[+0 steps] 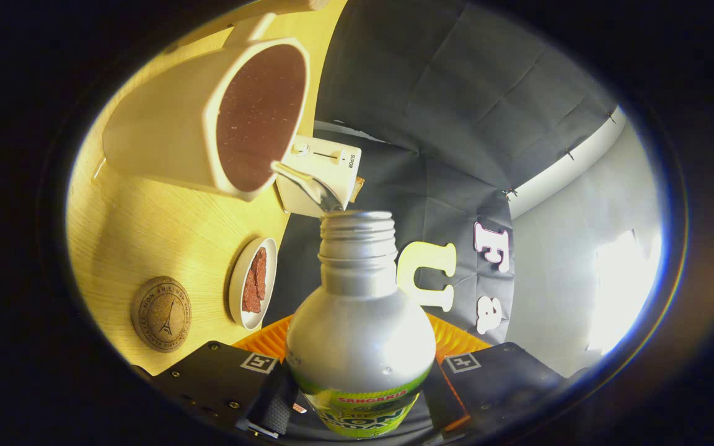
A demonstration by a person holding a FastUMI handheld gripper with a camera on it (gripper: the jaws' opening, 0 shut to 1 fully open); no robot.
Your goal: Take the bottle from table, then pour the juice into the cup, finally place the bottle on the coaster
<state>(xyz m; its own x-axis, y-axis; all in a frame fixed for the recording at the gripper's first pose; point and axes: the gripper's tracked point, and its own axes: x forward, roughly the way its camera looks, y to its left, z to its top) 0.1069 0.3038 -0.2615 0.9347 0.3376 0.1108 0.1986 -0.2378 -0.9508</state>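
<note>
My gripper is shut on a silver metal bottle with a green label, held between both fingers and rolled over sideways. Its open threaded mouth points toward a cream cup standing on the wooden table. A thin clear stream of liquid runs from the mouth over the cup's rim. The cup's inside looks dark reddish brown. A round cork coaster lies on the table, well to the side of the bottle and near my finger.
A small white dish with reddish pieces sits between the coaster and the bottle. A white box-like appliance stands beyond the cup. The booth's black cloth wall rises behind the table's edge.
</note>
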